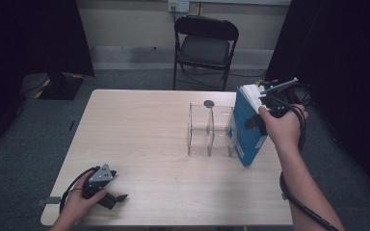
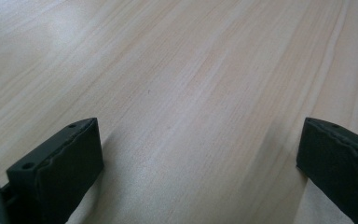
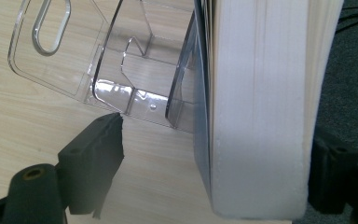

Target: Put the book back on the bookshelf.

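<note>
High view, thick blue book (image 1: 247, 126), white pages, upright

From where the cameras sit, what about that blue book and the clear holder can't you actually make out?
- Blue book: any cover title is too small in the high view; the right gripper view gives just its page edges.
- Right gripper: whether its far jaw touches the book is hidden behind the pages.
- Clear plastic holder: its rightmost slot is hidden by the book.
- Small dark disc: too small to identify.

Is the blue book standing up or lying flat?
Standing up, a bit tilted. The blue book rests on its bottom edge against the clear rack, white pages facing up.
</note>
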`<state>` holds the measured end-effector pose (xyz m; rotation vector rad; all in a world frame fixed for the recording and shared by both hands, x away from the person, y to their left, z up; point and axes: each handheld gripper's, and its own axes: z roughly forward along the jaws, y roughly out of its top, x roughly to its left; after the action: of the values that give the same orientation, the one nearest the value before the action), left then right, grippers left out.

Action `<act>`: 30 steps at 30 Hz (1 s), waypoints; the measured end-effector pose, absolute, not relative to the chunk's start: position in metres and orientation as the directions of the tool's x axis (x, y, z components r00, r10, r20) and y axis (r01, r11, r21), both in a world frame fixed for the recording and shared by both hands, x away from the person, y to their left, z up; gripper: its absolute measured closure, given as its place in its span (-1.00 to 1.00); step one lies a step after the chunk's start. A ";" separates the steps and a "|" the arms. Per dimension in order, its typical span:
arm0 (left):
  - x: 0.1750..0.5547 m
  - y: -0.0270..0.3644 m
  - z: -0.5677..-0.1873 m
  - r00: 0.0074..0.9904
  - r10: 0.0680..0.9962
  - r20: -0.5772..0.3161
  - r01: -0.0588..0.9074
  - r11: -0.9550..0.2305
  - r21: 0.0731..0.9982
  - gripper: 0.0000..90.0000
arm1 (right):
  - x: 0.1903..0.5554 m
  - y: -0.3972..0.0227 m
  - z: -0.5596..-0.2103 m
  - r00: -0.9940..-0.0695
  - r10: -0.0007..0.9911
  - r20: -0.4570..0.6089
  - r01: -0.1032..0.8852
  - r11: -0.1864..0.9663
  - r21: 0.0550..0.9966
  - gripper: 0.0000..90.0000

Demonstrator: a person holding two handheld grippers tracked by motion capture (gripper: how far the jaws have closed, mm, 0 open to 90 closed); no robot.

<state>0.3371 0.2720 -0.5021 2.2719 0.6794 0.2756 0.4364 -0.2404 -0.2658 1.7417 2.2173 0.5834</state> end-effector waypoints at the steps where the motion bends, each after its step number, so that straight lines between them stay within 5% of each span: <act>1: 0.337 0.272 -0.503 0.837 0.547 -0.007 0.387 -0.583 0.714 -1.00 | 0.434 -0.241 -0.266 -0.247 0.968 0.046 0.864 0.199 0.463 -0.61; 30: 0.337 0.271 -0.503 0.835 0.550 -0.010 0.390 -0.579 0.716 -1.00 | 0.403 -0.251 -0.268 -0.296 0.954 0.054 0.852 0.238 0.467 -0.62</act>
<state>0.3366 0.2712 -0.5029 2.2598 0.6826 0.2737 0.4032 -0.2507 -0.2681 1.6953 2.2689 0.6106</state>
